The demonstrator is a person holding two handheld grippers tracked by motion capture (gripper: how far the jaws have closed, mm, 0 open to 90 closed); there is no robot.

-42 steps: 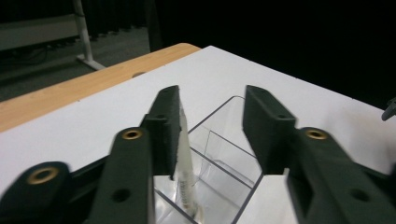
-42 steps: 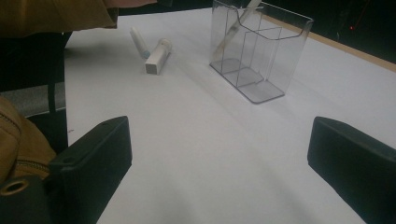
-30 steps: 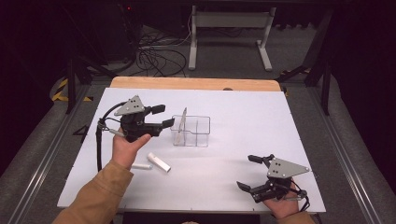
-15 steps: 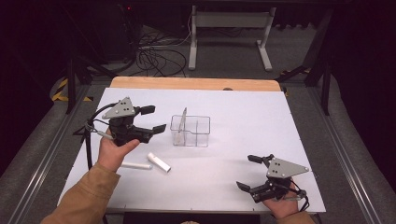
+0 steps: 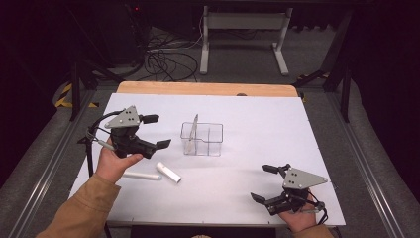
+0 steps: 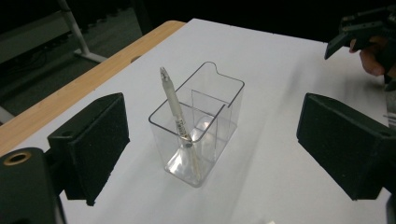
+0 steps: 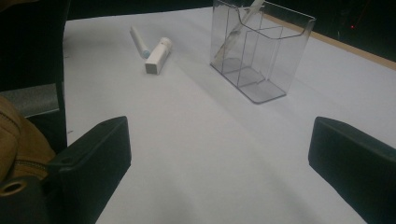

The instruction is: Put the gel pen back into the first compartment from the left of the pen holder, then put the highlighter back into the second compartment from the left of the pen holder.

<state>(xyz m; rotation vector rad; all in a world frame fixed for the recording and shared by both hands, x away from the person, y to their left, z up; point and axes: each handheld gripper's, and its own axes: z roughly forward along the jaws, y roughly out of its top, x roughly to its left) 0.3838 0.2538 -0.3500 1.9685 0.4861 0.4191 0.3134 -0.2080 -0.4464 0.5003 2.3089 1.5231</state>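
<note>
A clear plastic organizer (image 5: 202,139) with several compartments stands mid-table, and a silver pen (image 5: 194,128) leans upright in its left compartment. My left gripper (image 5: 156,132) hovers to its left, aimed at it, open; its jaws have just been opening and nothing is between them. In the left gripper view the organizer (image 6: 205,116) and pen (image 6: 173,105) sit ahead between the spread jaws. Two white markers (image 5: 168,172) (image 5: 142,175) lie on the table by the left hand. My right gripper (image 5: 264,183) rests open and empty at the front right.
The white table top (image 5: 257,119) ends in a wooden strip (image 5: 203,89) at the far edge. In the right gripper view the markers (image 7: 158,55) lie left of the organizer (image 7: 261,51). A tan sleeve (image 5: 81,210) comes in at the lower left.
My left gripper has drawn back to the left, away from the organizer, and its jaws have spread wider. The pen stays leaning in the organizer. The right gripper has not moved.
</note>
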